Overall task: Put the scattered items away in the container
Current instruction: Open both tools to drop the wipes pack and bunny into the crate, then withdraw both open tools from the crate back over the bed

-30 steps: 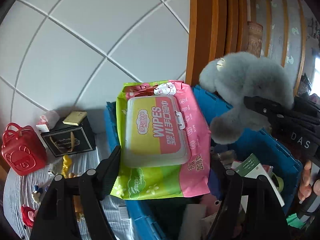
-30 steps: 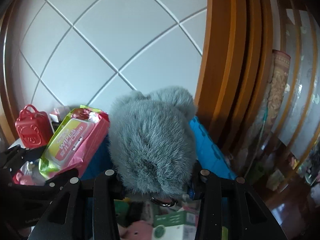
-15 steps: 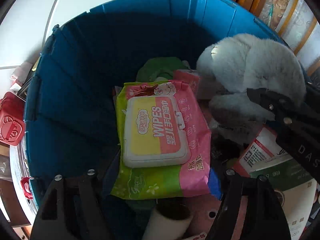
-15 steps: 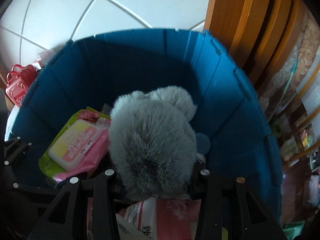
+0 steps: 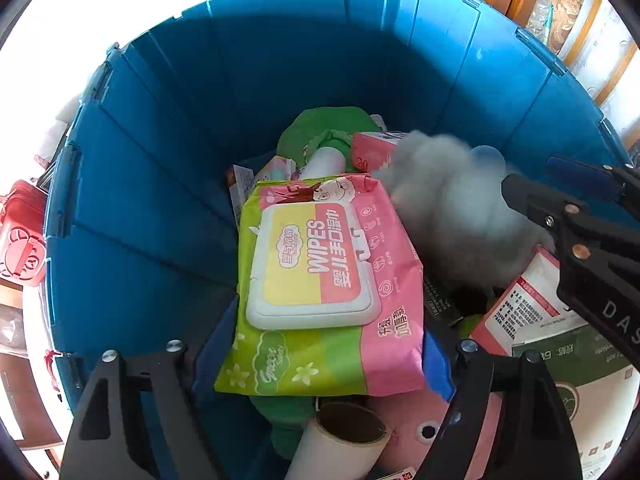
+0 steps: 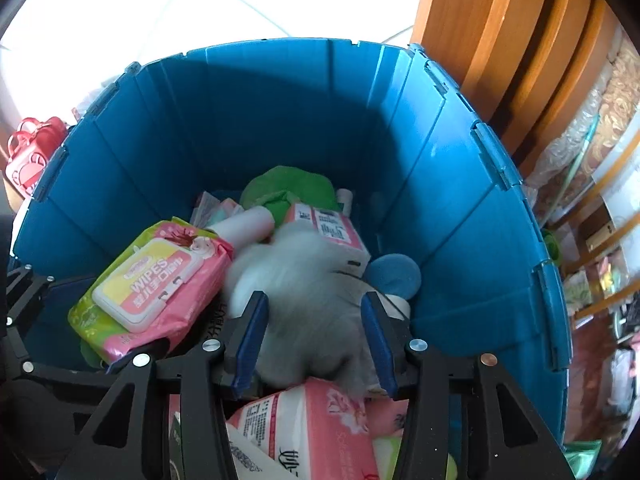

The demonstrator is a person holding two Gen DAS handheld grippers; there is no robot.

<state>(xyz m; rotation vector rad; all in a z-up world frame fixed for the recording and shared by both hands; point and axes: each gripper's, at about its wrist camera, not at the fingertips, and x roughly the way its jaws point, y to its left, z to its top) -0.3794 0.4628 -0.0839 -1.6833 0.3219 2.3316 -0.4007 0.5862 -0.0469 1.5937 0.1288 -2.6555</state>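
Grey plush toy point(image 6: 304, 300) dropped, blurred, seemingly loose between wide right claw point(image 6: 314, 336), left claw point(image 5: 320, 344) gripping wipes pack point(image 5: 320, 280)

A red case point(image 5: 20, 236) with a handle is sitting at the left edge of the frame — it is also showing at the upper left point(image 6: 30, 156) of the right view. Orange wooden slats point(image 6: 500, 52) are standing at the upper right, beside patterned material point(image 6: 612, 92).

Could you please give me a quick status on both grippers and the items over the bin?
Left gripper shut on wipes pack, inside blue bin. Right gripper open, grey plush toy blurred between its fingers. Bin already crowded below.
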